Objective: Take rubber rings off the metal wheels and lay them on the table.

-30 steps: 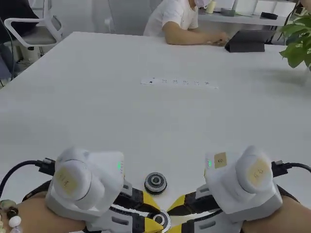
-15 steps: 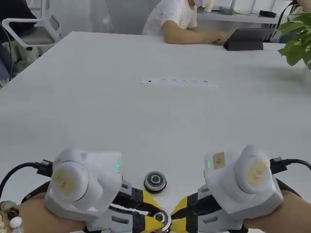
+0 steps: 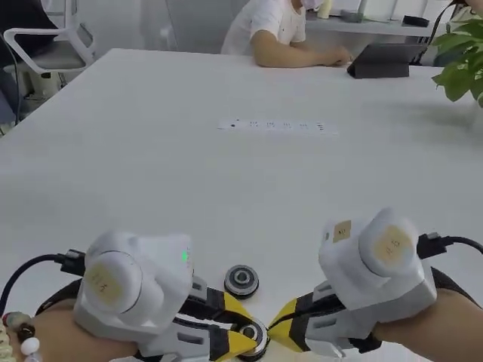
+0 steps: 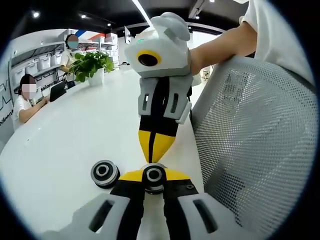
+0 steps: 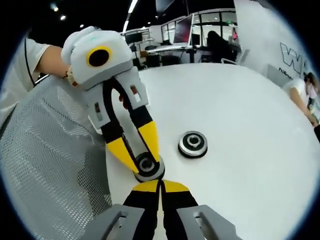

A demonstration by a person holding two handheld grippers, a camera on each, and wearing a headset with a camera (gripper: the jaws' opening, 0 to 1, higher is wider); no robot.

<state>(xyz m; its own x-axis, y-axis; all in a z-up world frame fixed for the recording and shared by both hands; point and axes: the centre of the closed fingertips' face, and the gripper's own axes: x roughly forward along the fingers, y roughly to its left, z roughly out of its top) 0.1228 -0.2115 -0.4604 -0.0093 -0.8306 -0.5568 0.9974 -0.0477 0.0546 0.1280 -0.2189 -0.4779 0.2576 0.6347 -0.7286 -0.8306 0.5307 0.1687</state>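
I have left gripper (image 4: 153,176) clamped on one metal wheel (image 4: 153,178) by the table (image 3: 226,181) near edge. Right gripper (image 5: 160,184) jaws closed, tips touching its rim. Second wheel (image 3: 241,280) just beyond; open tabletop ahead.

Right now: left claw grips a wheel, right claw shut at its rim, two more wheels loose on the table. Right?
No. One loose wheel lies on the table, not two; the head view shows it. Rest holds: left claw grips the held wheel, right claw shut at its rim.
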